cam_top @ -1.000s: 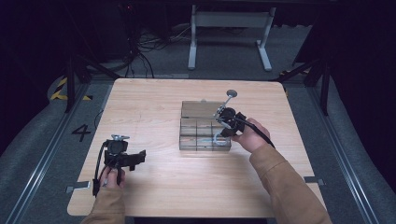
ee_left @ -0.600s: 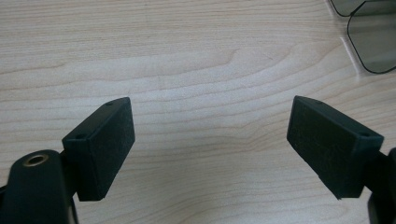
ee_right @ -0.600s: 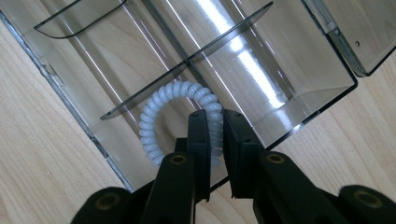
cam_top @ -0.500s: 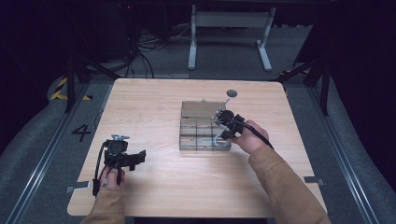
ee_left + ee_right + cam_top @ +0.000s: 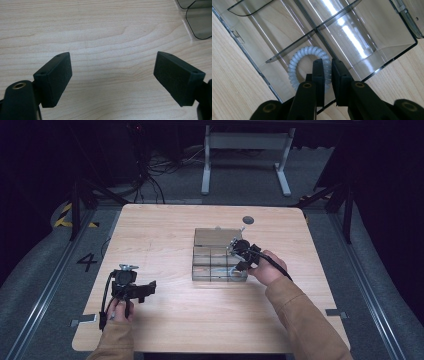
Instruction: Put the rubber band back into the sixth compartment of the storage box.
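Wooden table (image 5: pixel 165 240): right gripper (image 5: pixel 327 65) jaws nearly closed over coiled hair tie (image 5: pixel 298 60) in clear organizer (image 5: pixel 220 270); left gripper (image 5: pixel 112 72) jaws wide.

1. There is one wooden table (image 5: pixel 165 240).
2. There is one clear box (image 5: pixel 215 255) on the table. Its lid is open.
3. The box has little rooms inside. I can see about six in the high view, but the clear walls make them hard to count.
4. There is one white curly hair tie (image 5: pixel 305 63). It is in one room of the box.
5. There is one small dark round thing (image 5: pixel 248 220) on the table, near the far edge.
6. There are two grippers: the left gripper (image 5: pixel 149 287) and the right gripper (image 5: pixel 233 256).
7. A person's two hands hold them, one gripper in each hand.
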Available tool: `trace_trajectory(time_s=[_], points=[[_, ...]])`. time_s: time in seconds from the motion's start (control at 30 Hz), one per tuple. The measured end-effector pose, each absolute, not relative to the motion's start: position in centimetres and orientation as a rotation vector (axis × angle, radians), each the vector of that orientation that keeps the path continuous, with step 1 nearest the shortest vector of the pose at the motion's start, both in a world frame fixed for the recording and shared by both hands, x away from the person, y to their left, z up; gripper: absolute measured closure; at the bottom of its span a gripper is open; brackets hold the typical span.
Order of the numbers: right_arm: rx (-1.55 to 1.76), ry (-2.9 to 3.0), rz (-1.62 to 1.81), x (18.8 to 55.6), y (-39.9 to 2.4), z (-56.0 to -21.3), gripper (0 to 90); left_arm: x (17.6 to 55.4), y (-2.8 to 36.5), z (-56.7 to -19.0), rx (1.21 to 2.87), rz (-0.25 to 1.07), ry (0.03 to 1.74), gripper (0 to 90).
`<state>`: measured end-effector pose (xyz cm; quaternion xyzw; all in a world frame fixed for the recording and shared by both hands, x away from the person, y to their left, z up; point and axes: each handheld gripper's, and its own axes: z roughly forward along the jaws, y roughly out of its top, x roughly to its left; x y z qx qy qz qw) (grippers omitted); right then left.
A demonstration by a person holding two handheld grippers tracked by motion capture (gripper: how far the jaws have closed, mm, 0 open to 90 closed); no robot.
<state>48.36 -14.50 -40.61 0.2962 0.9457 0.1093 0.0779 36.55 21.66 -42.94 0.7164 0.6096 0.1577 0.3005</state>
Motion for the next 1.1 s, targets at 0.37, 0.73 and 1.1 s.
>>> trace_trajectory(time_s=[0.37,0.73,1.1], points=[[0.877,2.817,0.352,48.1,-14.5,-40.4,73.4,36.6,21.6,-43.0,1.901,0.420,1.617,15.8],[0.874,2.795,0.438,47.8,-15.2,-39.1,70.2,36.6,21.6,-43.0,1.899,0.418,1.621,15.8],[0.870,2.790,0.563,46.5,-16.8,-36.9,64.3,36.6,21.6,-43.0,1.903,0.419,1.619,15.8]])
